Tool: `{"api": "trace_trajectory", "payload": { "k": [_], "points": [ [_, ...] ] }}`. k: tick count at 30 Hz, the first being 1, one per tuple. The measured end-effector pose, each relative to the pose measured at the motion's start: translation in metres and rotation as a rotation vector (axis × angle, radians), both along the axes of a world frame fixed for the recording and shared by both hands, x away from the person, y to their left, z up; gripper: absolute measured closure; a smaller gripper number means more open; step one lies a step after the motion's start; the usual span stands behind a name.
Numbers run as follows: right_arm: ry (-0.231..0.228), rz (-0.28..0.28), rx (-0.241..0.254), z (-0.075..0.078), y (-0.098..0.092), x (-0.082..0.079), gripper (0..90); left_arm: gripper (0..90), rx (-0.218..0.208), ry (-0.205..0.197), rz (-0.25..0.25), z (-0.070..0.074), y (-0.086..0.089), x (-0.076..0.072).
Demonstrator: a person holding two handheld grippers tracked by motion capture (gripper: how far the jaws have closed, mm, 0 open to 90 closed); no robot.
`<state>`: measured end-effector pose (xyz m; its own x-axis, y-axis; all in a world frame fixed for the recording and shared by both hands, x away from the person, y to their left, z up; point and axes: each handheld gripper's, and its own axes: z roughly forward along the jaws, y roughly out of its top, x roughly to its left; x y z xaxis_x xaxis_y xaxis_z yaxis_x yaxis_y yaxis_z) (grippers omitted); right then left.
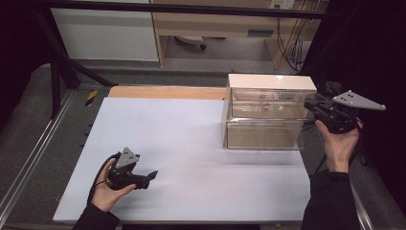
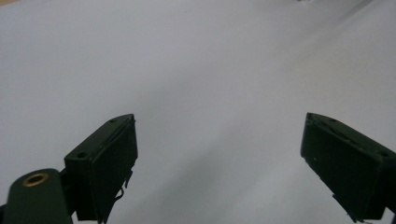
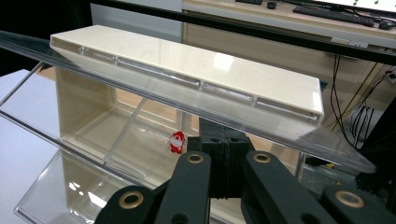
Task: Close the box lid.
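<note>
Nearest the person's edge of the bench (image 1: 191,143), the left tool (image 1: 152,176) is lying low over the white surface, held in the left hand (image 1: 107,189), with its black jaws pointing toward the middle of the bench. In the left gripper view those jaws are standing wide apart, with bare white bench (image 2: 210,70) between them and no object near the pads. A cable is looping from the back of this tool around the hand.

Farther off, at the right side, the right hand (image 1: 339,143) is holding the right tool (image 1: 309,106) level at the right end of the clear storage box (image 1: 265,112), with the grey three-cornered plate sitting on top of the tool. In the right gripper view the jaws of the right tool (image 3: 223,154) are pressing together, closed on the lower edge of the box's clear front flap (image 3: 154,100), which is slanting up and across the frame. Whether the flap is hinged at its top or bottom edge I cannot tell.

The box is standing on the far right part of the bench, well apart from the left tool. It is showing two clear tiers under a cream lid (image 1: 270,81). A small red-and-white figure (image 3: 177,142) is sitting inside the upper tier, just beyond the closed jaws.

Beyond the bench, a wooden strip (image 1: 165,92), a floor and tangled cables (image 1: 287,45) are showing under a desk.
</note>
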<state>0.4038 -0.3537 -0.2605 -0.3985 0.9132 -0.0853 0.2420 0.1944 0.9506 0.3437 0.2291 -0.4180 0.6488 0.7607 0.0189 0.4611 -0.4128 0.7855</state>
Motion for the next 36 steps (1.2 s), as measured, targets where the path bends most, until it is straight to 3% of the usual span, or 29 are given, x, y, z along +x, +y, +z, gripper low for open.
{"api": "trace_trajectory", "payload": {
  "k": [15,36],
  "points": [
    [0.001,0.002,-0.009,-0.005,-0.001,-0.011,90.0,10.6,-0.001,0.021,0.056,-0.017,0.032,-0.005],
    [0.042,0.012,0.0,-0.03,-0.001,-0.019,90.0,10.6,0.004,0.03,0.086,-0.022,0.044,-0.006]
  ]
}}
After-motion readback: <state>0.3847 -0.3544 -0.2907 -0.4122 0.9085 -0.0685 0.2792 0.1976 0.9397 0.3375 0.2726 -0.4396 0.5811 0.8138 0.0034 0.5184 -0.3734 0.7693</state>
